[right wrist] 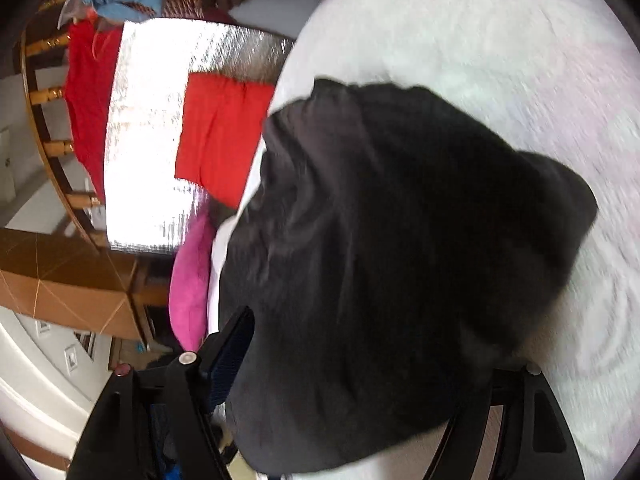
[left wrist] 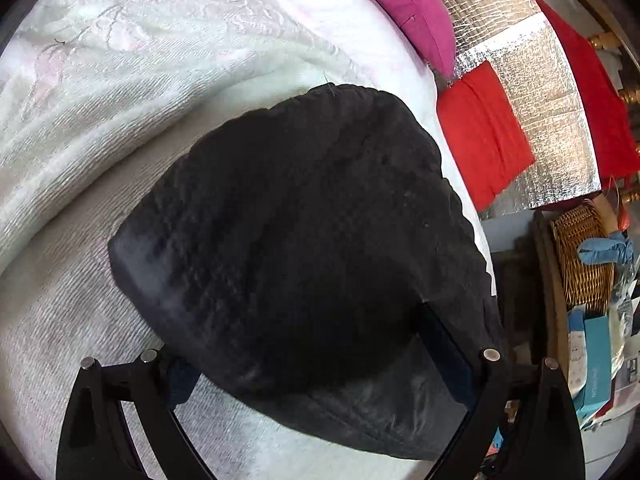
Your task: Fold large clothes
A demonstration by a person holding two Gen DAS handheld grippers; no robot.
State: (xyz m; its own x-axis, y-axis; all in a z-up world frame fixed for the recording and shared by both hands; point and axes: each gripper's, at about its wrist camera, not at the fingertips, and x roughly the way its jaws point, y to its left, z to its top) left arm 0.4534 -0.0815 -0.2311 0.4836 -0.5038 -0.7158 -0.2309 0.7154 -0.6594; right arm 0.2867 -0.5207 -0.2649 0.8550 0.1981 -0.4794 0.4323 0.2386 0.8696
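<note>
A black garment (left wrist: pixel 304 240), folded into a thick bundle, lies on the white bedspread (left wrist: pixel 80 280). My left gripper (left wrist: pixel 316 364) straddles its near end. The bundle fills the whole gap, and both pads (left wrist: pixel 448 352) are against the cloth. The right wrist view shows the same black garment (right wrist: pixel 400 240) from the other side, blurred. My right gripper (right wrist: pixel 368 360) stands wide around it. Its left pad (right wrist: pixel 234 354) is at the cloth's edge and the other finger is mostly buried under the fabric.
A folded red cloth (left wrist: pixel 484 132) lies on a silver foil mat (left wrist: pixel 548 92) beside the bed, with a magenta cushion (left wrist: pixel 404 4) behind it. A wicker basket (left wrist: pixel 580 256) and boxes stand on the floor. Red fabric (right wrist: pixel 88 92) hangs on a wooden rail.
</note>
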